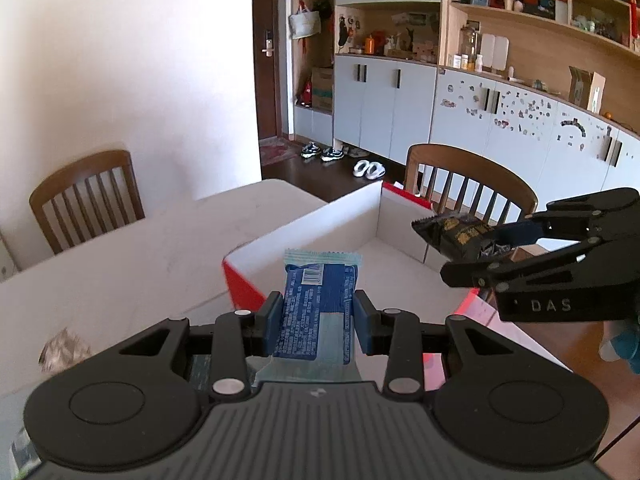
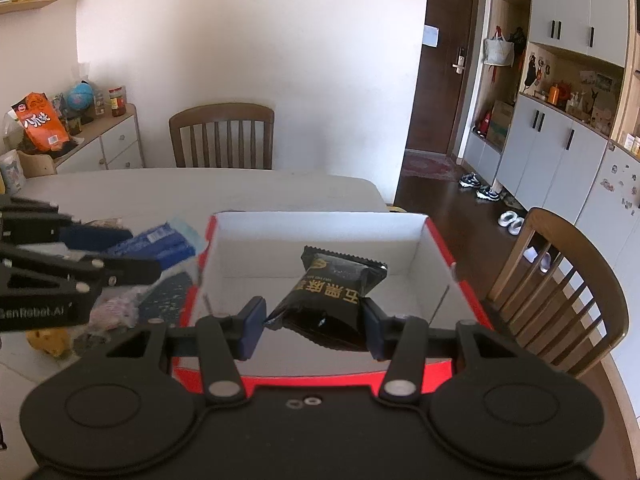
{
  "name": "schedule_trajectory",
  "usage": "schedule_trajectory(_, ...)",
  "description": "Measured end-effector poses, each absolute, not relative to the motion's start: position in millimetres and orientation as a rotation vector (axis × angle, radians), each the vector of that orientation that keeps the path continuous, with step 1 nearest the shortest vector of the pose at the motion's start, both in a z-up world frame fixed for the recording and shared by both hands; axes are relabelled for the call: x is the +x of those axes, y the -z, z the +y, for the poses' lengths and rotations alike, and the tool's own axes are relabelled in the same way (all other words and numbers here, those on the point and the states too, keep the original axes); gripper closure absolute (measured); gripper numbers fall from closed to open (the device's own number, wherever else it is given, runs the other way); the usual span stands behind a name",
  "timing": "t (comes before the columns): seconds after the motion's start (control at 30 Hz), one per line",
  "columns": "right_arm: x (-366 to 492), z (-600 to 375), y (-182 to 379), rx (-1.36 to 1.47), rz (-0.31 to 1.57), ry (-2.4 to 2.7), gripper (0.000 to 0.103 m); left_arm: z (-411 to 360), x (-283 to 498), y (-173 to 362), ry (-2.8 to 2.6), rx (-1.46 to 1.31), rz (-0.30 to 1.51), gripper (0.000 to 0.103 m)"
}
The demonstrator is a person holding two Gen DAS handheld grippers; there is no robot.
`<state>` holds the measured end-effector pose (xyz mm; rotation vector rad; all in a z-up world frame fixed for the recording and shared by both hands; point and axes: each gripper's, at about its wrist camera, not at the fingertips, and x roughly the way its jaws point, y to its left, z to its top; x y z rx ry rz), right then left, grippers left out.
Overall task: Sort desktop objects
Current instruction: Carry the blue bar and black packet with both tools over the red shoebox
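While both grippers hang above the bench (image 2: 200,188), each carries one packet:
Left gripper (image 1: 314,322): level, pointing forward, clamped on a blue snack packet (image 1: 318,304) at the near left corner of the red-edged box (image 1: 304,232).
Right gripper (image 2: 312,332): over the box's near rim, reaching in from the right, squeezing a black snack packet (image 2: 336,292) tilted above the white interior.
Box: sits on the bench.
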<state>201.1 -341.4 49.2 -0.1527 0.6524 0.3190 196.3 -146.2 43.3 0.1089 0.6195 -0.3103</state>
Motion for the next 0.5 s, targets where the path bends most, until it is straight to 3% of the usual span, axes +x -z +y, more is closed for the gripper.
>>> schedule_trajectory(0.5, 260, -371, -34, -0.214, 0.748, -0.371, 0.053, -183, 283, -20, 0.327, 0.174, 0.742, 0.067)
